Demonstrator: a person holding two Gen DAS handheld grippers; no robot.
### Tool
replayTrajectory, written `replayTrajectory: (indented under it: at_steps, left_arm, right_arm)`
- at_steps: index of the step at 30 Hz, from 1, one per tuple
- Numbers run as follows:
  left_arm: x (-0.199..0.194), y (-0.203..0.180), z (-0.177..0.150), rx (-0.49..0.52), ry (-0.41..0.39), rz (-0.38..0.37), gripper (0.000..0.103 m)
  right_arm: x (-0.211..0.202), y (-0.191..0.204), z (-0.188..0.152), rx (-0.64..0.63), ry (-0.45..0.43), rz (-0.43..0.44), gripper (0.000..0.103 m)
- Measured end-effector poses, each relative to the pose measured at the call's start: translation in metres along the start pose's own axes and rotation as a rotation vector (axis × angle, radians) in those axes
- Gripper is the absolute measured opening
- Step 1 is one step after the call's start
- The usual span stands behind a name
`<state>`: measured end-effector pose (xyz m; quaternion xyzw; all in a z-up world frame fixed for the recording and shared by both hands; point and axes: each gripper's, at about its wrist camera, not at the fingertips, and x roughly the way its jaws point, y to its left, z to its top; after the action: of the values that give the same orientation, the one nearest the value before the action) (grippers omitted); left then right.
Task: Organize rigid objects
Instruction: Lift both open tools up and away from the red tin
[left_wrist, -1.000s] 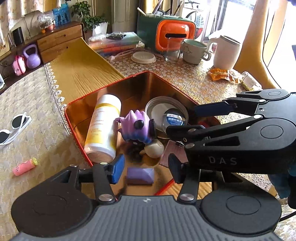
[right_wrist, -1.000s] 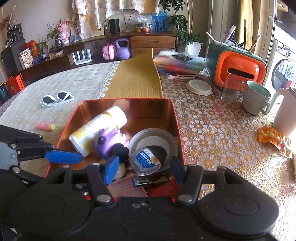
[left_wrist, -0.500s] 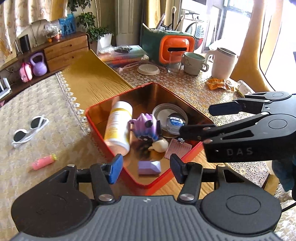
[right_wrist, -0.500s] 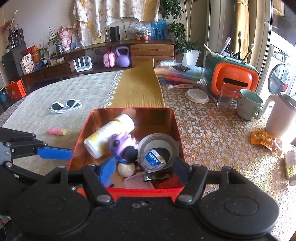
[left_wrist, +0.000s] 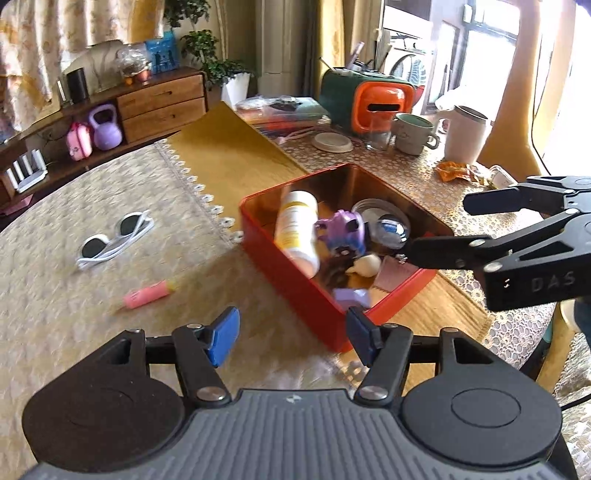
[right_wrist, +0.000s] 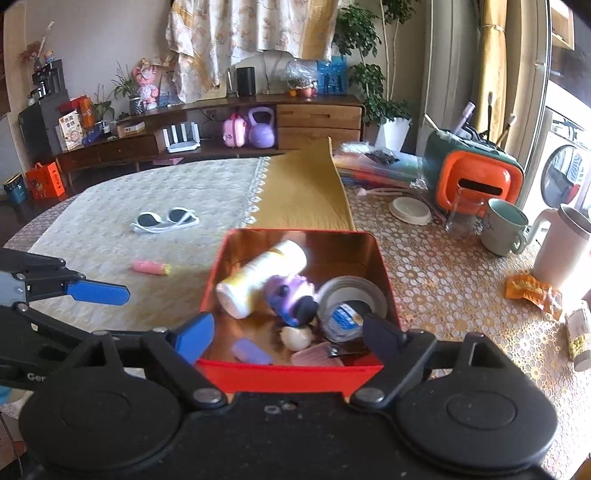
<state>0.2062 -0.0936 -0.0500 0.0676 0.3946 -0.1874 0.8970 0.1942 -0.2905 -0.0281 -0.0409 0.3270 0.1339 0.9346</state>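
Note:
A red tin box (left_wrist: 291, 280) (right_wrist: 288, 376) stands on the table. In it lie a white and yellow bottle (left_wrist: 297, 229) (right_wrist: 258, 277), a purple toy (left_wrist: 345, 230) (right_wrist: 290, 295), a tape roll (right_wrist: 351, 295), a small jar (right_wrist: 343, 319), a lilac block (left_wrist: 351, 295) (right_wrist: 251, 350) and a pink card (right_wrist: 314, 357). White sunglasses (left_wrist: 114, 238) (right_wrist: 166, 219) and a pink marker (left_wrist: 147, 293) (right_wrist: 151, 267) lie on the cloth to the box's left. My left gripper (left_wrist: 291, 336) is open and empty, short of the box's near corner. My right gripper (right_wrist: 288, 338) is open and empty at the box's near wall.
At the back right stand an orange and green container (right_wrist: 472, 177), a glass (right_wrist: 460, 218), a green mug (right_wrist: 504, 227), a white jug (right_wrist: 561, 247) and a round lid (right_wrist: 410, 210). An orange wrapper (right_wrist: 532, 291) lies by the jug. A sideboard (right_wrist: 207, 129) stands behind the table.
Both grippers have drawn back and up from over the box, still open and empty. The left view has swung left, so the sunglasses and marker now show more centrally.

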Motion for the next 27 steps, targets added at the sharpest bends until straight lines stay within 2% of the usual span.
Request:
replayTrajectory:
  at_steps: [4,14,15,18,27]
  left_arm:
    - [-0.013,0.016,-0.010,-0.016,-0.013,0.016,0.072]
    - [-0.034,0.068,-0.030,-0.073,-0.016,0.074,0.072]
    - [-0.035,0.073,-0.031,-0.078,-0.016,0.083,0.072]
    - [-0.037,0.090,-0.035,-0.099,-0.026,0.120,0.083]
    - [-0.030,0.137,-0.034,-0.187,-0.068,0.200,0.084]
  right_arm:
    - [-0.004,0.015,0.003,-0.009,-0.010,0.017,0.093]
    - [-0.006,0.055,0.007,-0.041,-0.031,0.071,0.103]
    - [-0.006,0.059,0.007,-0.041,-0.035,0.079,0.103]
    - [-0.002,0.070,0.008,-0.044,-0.040,0.104,0.103]
    - [0.025,0.101,0.008,-0.074,-0.002,0.135,0.103]
